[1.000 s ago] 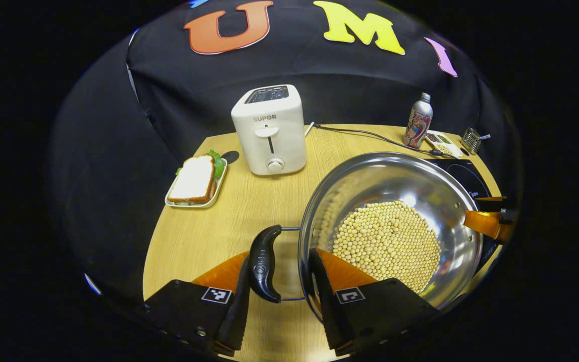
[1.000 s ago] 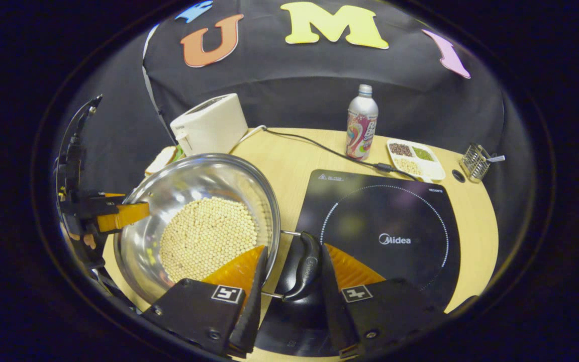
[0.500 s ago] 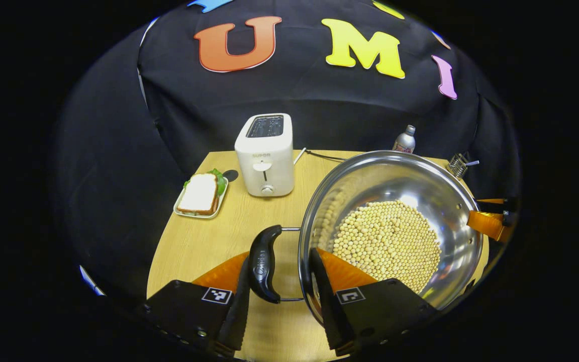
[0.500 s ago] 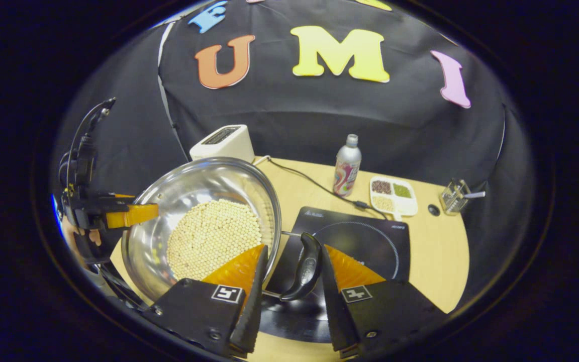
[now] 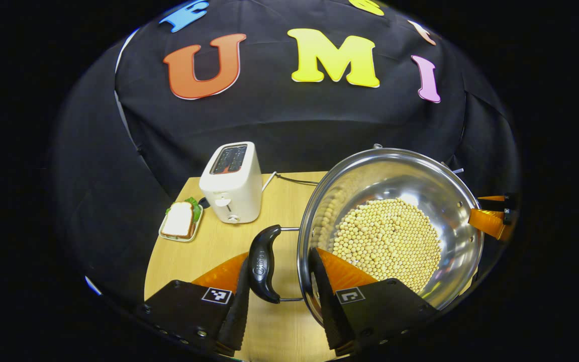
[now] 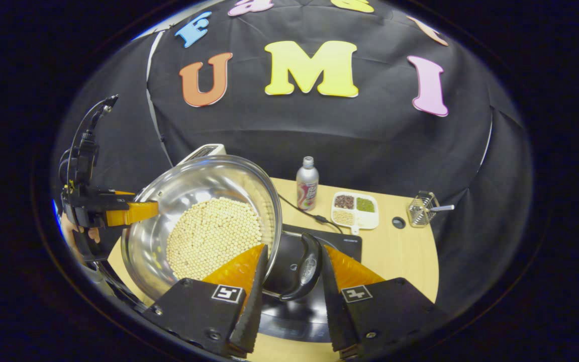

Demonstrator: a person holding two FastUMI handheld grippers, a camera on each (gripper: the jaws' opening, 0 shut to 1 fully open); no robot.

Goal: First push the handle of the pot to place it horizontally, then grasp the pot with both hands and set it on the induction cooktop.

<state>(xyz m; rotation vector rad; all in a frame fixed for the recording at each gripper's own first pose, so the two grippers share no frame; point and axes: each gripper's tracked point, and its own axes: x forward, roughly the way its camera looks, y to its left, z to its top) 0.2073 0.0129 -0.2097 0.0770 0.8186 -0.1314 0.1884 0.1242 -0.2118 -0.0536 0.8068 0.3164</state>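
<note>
A steel pot (image 5: 395, 173) holding pale beans (image 5: 387, 241) hangs high above the wooden table (image 5: 194, 256). My left gripper (image 5: 279, 259) is clamped across the pot's black side handle (image 5: 262, 264) and the rim, with one finger inside the pot. At the opposite rim is the right gripper (image 5: 490, 218). In the right gripper view the pot (image 6: 204, 183) is at the left. My right gripper (image 6: 293, 250) is clamped the same way across the other black handle (image 6: 308, 266). The black induction cooktop (image 6: 297, 317) lies far below it. The left gripper (image 6: 118, 213) grips the far rim.
A white toaster (image 5: 231, 183) and a tray with a sandwich (image 5: 179, 221) stand at the table's left. A bottle (image 6: 307, 183), a divided dish of grains (image 6: 355, 206) and a wire holder (image 6: 422, 208) line the back. A cable (image 6: 314, 216) runs to the cooktop.
Both grippers have risen with the pot between them. The table, toaster and cooktop now look smaller and farther below. The grip on both handles is unchanged.
</note>
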